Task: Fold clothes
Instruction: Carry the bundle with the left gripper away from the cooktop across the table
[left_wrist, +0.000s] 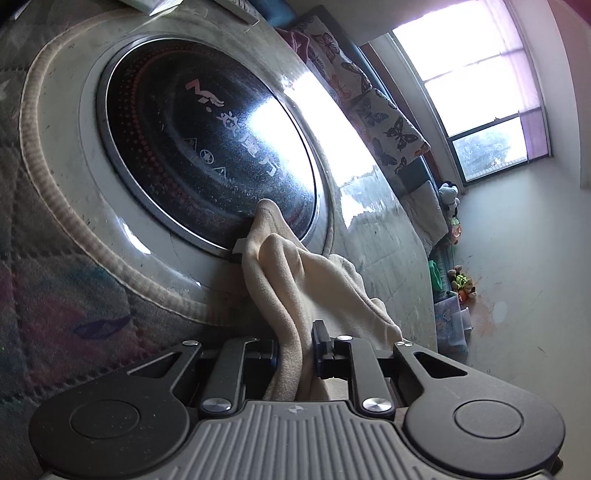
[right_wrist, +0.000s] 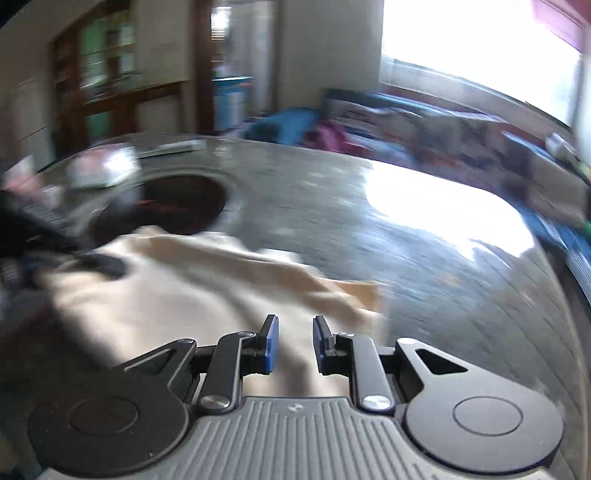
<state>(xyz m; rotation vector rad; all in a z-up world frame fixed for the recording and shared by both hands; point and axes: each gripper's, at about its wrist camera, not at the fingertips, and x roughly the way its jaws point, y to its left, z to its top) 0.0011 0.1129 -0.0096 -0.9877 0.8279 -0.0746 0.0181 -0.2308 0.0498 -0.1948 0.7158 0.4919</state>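
The right wrist view is motion-blurred, so the room behind the counter (right_wrist: 424, 229) is hard to make out. The cream cloth (right_wrist: 177, 280) lies at lower left there, its long axis running toward the lower right. The right gripper (right_wrist: 294, 345) hangs over it, jaws parted and holding nothing. The left gripper (left_wrist: 295, 350) has its jaws clamped on the cloth (left_wrist: 295, 280), which rises toward the dark round inset (left_wrist: 207, 147); its lower end is hidden.

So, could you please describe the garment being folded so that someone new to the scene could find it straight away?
Start at the large glossy table with the round dark glass panel set into its top. The cream fleece cloth lies rumpled beside that panel, one fold pinched in the left claw. It is the only pale, plain fabric on the table.
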